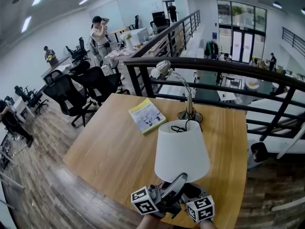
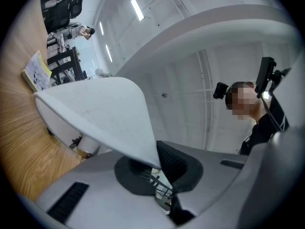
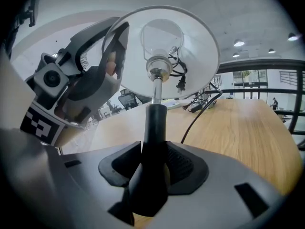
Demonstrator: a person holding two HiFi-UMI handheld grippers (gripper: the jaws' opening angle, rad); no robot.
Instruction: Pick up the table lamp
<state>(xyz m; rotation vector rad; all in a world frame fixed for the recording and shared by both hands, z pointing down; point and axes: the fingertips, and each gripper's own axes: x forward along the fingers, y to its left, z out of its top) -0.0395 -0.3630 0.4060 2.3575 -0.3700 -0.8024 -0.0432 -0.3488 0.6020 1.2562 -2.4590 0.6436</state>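
The table lamp has a white cone shade (image 1: 182, 149) and a black stem (image 3: 153, 132), and stands near the front edge of the wooden table (image 1: 114, 151). My left gripper (image 2: 155, 160) is shut on the shade's lower rim (image 2: 95, 111). From the right gripper view I see that left gripper (image 3: 112, 56) pinching the rim from outside. My right gripper (image 3: 152, 162) is shut on the black stem below the socket (image 3: 157, 66). In the head view both grippers (image 1: 177, 180) sit under the shade, which hides the lamp's base. A black cord with plug (image 3: 180, 82) is tucked inside the shade.
A yellow-green book (image 1: 147, 115) lies mid-table. A chrome gooseneck desk lamp (image 1: 187, 97) stands at the far edge, with cables (image 3: 202, 104) at its foot. A black railing (image 1: 214, 66) runs behind the table. Office chairs (image 1: 71, 94) stand at the left.
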